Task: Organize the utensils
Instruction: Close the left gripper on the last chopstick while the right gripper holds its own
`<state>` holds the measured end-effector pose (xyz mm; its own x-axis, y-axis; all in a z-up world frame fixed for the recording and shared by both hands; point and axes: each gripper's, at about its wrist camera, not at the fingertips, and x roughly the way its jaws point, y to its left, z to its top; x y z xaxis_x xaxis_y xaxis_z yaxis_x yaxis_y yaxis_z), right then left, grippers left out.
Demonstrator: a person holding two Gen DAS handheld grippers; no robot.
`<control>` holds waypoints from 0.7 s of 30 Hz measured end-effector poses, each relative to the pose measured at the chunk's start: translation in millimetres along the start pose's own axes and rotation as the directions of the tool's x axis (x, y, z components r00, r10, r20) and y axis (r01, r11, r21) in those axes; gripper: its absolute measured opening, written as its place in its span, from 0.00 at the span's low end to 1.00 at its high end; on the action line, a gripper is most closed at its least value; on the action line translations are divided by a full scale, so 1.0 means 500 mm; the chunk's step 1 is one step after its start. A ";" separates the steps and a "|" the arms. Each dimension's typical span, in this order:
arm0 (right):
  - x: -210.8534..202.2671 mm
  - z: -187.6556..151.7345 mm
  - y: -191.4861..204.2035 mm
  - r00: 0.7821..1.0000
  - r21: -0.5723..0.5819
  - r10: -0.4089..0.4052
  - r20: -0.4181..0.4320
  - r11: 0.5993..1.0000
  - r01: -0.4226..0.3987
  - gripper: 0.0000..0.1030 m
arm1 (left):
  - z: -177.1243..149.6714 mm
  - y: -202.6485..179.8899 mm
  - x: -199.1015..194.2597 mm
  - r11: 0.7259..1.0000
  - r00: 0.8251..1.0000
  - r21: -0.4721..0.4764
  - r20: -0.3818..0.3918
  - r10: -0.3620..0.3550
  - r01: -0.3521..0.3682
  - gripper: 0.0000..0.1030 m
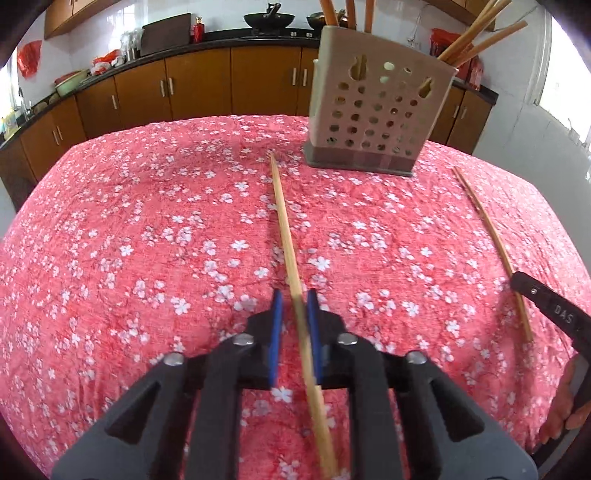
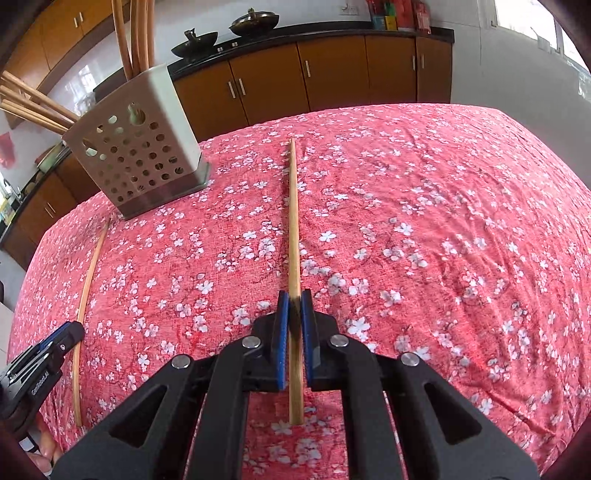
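A wooden chopstick [image 1: 284, 229] lies lengthwise between the blue pads of my left gripper [image 1: 294, 306]; the jaws stand narrow with a small gap on its left side. My right gripper [image 2: 294, 306] is shut on a second chopstick [image 2: 293, 214], which points away over the cloth. Each gripper shows at the edge of the other's view: the right gripper [image 1: 546, 310] in the left wrist view, the left gripper [image 2: 55, 343] in the right wrist view. A perforated beige utensil holder [image 1: 376, 110] with several chopsticks in it stands at the far side, and also shows in the right wrist view [image 2: 140, 155].
A table with a red floral cloth [image 1: 147, 221] carries everything. Brown kitchen cabinets [image 1: 199, 85] and a dark counter with woks [image 1: 269, 18] run behind the table. A window lights the right wall.
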<state>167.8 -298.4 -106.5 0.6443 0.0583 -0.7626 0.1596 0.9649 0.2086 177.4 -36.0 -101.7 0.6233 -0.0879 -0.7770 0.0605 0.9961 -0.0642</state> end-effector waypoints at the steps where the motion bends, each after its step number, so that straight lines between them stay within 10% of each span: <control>1: 0.003 0.001 0.007 1.000 -0.003 -0.001 0.000 1.000 0.001 0.08 | 0.004 0.006 0.003 1.000 1.000 -0.007 0.000 0.008 -0.008 0.08; 8: 0.013 0.006 0.024 1.000 -0.052 -0.005 -0.005 0.999 0.005 0.08 | 0.051 0.098 0.028 0.991 0.994 -0.069 -0.010 0.111 -0.111 0.08; 21: 0.036 0.017 0.040 1.000 -0.108 -0.026 0.008 0.994 0.026 0.08 | 0.061 0.127 0.044 0.996 0.997 -0.060 0.003 0.073 -0.073 0.17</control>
<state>188.9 -280.3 -110.9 0.6457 0.0315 -0.7630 0.0946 0.9881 0.1209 218.6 25.1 -103.9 0.6287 -0.0148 -0.7775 -0.0324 0.9985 -0.0452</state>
